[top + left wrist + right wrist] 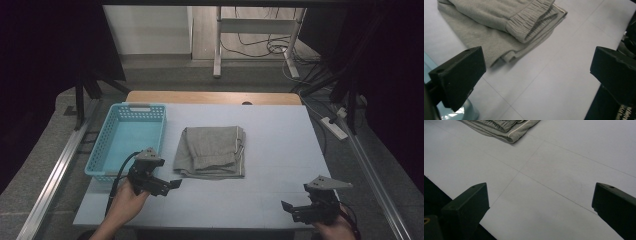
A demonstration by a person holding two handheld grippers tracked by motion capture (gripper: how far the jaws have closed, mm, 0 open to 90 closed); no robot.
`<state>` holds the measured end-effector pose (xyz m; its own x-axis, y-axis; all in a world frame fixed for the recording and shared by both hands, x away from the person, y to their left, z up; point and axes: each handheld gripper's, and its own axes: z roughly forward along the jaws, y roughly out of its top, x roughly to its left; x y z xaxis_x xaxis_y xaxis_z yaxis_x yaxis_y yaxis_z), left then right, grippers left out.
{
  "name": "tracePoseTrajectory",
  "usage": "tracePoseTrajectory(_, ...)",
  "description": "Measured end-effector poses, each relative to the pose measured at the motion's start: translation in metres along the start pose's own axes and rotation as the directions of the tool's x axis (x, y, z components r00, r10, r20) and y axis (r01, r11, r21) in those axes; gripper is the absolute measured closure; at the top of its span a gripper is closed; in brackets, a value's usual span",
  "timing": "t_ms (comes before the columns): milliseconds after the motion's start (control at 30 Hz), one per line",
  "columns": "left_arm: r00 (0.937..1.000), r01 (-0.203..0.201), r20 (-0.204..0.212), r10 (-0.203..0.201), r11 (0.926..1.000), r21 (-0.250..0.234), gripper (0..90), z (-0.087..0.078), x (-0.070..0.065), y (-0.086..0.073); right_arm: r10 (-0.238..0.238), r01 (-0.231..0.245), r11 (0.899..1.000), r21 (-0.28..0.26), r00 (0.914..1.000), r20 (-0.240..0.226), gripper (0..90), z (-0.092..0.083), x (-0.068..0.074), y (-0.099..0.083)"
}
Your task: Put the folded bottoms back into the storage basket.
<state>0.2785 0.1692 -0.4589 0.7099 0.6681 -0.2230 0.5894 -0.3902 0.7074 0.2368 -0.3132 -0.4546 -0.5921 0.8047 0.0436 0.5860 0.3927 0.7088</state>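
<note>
Near the front edge of the pale grey table (280, 150), the left tool (172, 184) hovers with its two black jaws spread wide apart and nothing between them, aimed toward the folded grey sweatpants (210, 151) just beyond it. The right tool (286, 206) sits low at the table's front right corner, its jaws likewise held apart and empty, well away from the garment.

The sweatpants lie flat in the middle of the table, folded into a neat rectangle, with the gathered elastic waistband (529, 23) on top and several layers of edge stacked at the near side. They look like soft, thick fleece: light, limp, and likely to sag or unfold if lifted from a single layer. A sound hold would probably take the whole stack of layers at the near left corner (507, 56), with the other tool pinching the near right corner (511, 137), so the fold stays together. The cloth is not slippery or fragile, though a shallow pinch could catch only the top layer.

Just left of the garment stands a light blue plastic basket (102, 150) with perforated walls, open and with nothing visible in it; its near rim sits close beside the left tool. Between each tool and the sweatpants the table is bare. Beyond the far edge are a metal stand (217, 45) and loose cables (260, 47) on the floor.
</note>
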Motion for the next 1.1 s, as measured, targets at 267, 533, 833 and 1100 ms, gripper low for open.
tracePoseTrajectory(267, 0.9998, 0.001, -0.021, -0.001, 0.9997, 0.023, 0.0, 0.015, 0.002, 0.011, -0.004, 0.004, 1.0, 0.001, 1.0, 0.0, 1.4, 0.0, 0.0, 0.0)
tracePoseTrajectory(533, 0.9992, 0.027, -0.031, -0.026, 0.9993, 0.027, 0.0, 0.03, 0.007, 0.024, -0.007, 0.007, 1.0, 0.003, 1.0, -0.002, 1.4, 0.0, 0.0, 0.0)
tracePoseTrajectory(833, 0.9986, 0.028, -0.046, -0.026, 0.9981, 0.054, 0.0, 0.056, 0.013, 0.041, -0.009, 0.009, 1.0, 0.006, 0.9999, -0.008, 1.4, 0.001, 0.0, 0.0)
tracePoseTrajectory(1100, 0.9948, 0.046, -0.096, -0.035, 0.9928, 0.111, 0.0, 0.081, 0.018, 0.051, -0.012, 0.012, 1.0, 0.007, 0.9999, -0.011, 1.4, 0.001, 0.0, 0.0)
